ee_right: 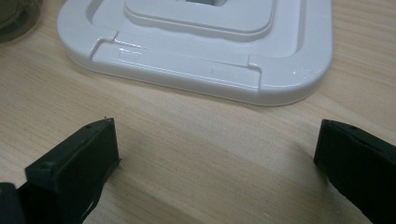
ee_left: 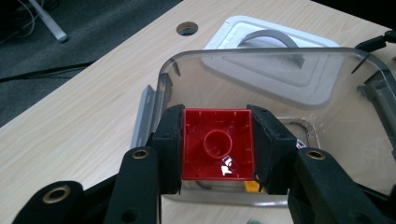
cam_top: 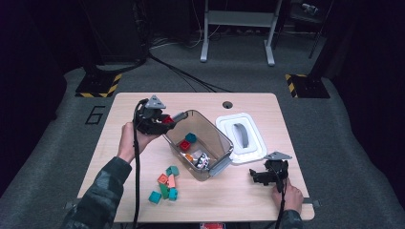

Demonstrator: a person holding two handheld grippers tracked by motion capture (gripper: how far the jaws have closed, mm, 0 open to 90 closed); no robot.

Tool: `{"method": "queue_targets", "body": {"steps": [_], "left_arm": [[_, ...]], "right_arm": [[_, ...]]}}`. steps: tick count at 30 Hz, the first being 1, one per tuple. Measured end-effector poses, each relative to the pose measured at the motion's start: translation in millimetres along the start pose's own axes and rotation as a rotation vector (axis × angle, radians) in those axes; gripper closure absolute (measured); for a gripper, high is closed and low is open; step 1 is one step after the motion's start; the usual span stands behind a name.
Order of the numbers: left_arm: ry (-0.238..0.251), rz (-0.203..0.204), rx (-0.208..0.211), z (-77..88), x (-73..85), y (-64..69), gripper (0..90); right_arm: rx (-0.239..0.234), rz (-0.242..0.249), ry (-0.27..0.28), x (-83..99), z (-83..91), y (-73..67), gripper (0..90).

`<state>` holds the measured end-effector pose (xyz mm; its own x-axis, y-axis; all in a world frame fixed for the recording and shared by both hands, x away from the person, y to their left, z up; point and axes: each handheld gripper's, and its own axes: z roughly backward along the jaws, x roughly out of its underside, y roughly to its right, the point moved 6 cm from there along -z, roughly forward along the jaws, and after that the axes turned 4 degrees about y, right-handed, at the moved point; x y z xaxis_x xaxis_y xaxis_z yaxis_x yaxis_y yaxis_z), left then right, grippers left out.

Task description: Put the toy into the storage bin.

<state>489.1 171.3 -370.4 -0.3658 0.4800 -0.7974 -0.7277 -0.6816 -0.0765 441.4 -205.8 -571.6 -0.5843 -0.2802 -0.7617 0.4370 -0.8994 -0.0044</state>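
Red brick point(ee_left: 217, 144), hollow side toward my camera, sits clamped between the pads of my left claw point(cam_top: 165, 119), poised at the near rim of the clear bin point(cam_top: 216, 131) on the tabletop point(cam_top: 248, 200). My right claw point(cam_top: 254, 175) rests wide open and empty beside the white lid point(ee_right: 201, 51). If I let go too soon, I judge the brick may clip the rim and bounce out toward the loose bricks point(cam_top: 166, 186). Pushing further could nudge the light bin sideways, since nothing steadies it.
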Motion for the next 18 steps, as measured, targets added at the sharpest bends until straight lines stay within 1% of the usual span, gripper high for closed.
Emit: {"method": "queue_targets", "body": {"steps": [2, 5, 7, 8, 10, 12, 16, 18], "left_arm": [[-0.003, 0.004, 0.011, -5.9, -2.8, 1.9, 58.7], [-0.015, -0.001, 0.019, -13.8, -4.2, 4.1, 58.8], [-0.027, 0.002, 0.027, -20.9, -2.7, 6.1, 58.7], [-0.036, 0.0, 0.03, -23.7, -1.2, 6.3, 58.8], [-0.055, 0.007, 0.039, -28.7, 2.8, 7.2, 58.7], [-0.081, 0.003, 0.047, -34.0, 8.6, 7.2, 58.7], [-0.119, 0.024, 0.056, -45.2, 22.8, 9.0, 58.7], [-0.139, 0.027, 0.059, -50.6, 29.7, 8.9, 58.7]], "right_arm": [[0.0, -0.002, -0.001, 0.0, 0.1, -0.1, 0.0], [0.0, -0.001, 0.0, 0.0, 0.0, 0.0, 0.0], [0.0, -0.006, -0.002, 0.0, 0.2, -0.5, 0.0], [0.0, -0.001, -0.001, 0.0, 0.1, -0.1, 0.0], [0.0, 0.0, 0.0, 0.0, 0.0, 0.0, 0.0], [0.0, 0.0, 0.0, 0.0, 0.0, 0.0, 0.0], [0.0, 0.0, 0.0, 0.0, 0.0, 0.0, 0.0], [0.0, 0.0, 0.0, 0.1, 0.0, 0.0, 0.0]]}}
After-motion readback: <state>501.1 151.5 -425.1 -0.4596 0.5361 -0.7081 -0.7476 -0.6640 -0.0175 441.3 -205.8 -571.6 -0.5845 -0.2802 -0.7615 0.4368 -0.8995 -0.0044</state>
